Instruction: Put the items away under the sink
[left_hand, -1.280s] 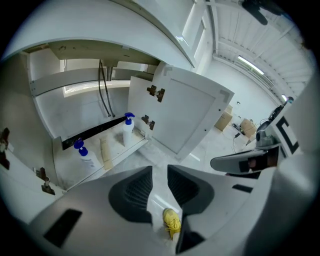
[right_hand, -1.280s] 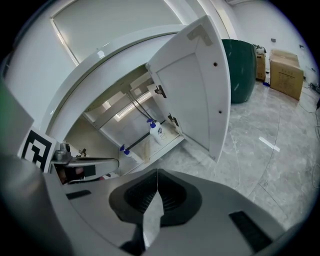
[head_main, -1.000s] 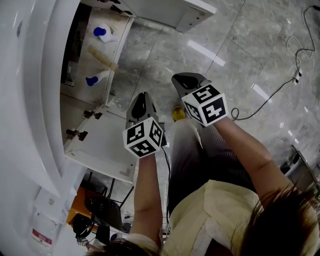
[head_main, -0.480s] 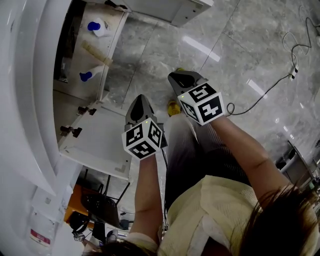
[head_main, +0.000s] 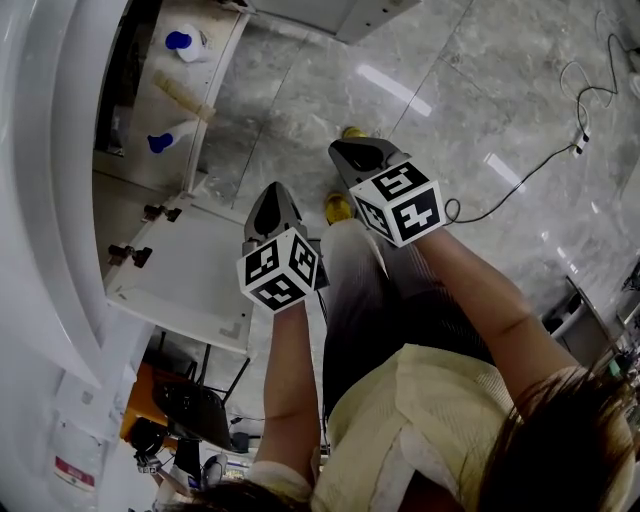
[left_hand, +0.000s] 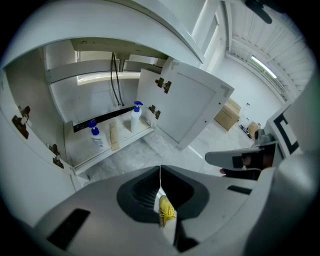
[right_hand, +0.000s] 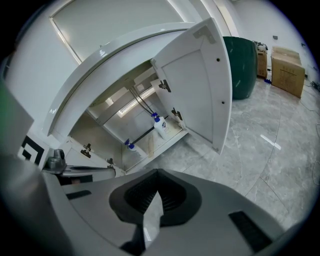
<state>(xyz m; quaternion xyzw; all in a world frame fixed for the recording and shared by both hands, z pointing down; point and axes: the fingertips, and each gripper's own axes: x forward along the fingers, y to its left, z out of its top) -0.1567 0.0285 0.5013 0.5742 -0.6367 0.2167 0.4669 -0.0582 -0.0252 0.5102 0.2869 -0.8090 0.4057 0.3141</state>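
Noting at far left the open cabinet (head_main: 210, 70) with two blue-capped bottles (head_main: 185, 42) standing apart, a beige stick (head_main: 180, 97) between. Left gripper (head_main: 272, 195) jaws shut tight, empty; yellow shoe (left_hand: 166, 212) glimpsed under them. Right gripper (head_main: 345, 150) likewise shut, empty, confirmed in gripper views only. Hoses (left_hand: 116, 80) visible solely there; floor cable (head_main: 520, 190) solely from head view.

The left hand-held gripper (head_main: 272, 192) and the right hand-held gripper (head_main: 347, 150), just beside it, are both pointing steeply downward, their jaws pressing together, holding nothing.
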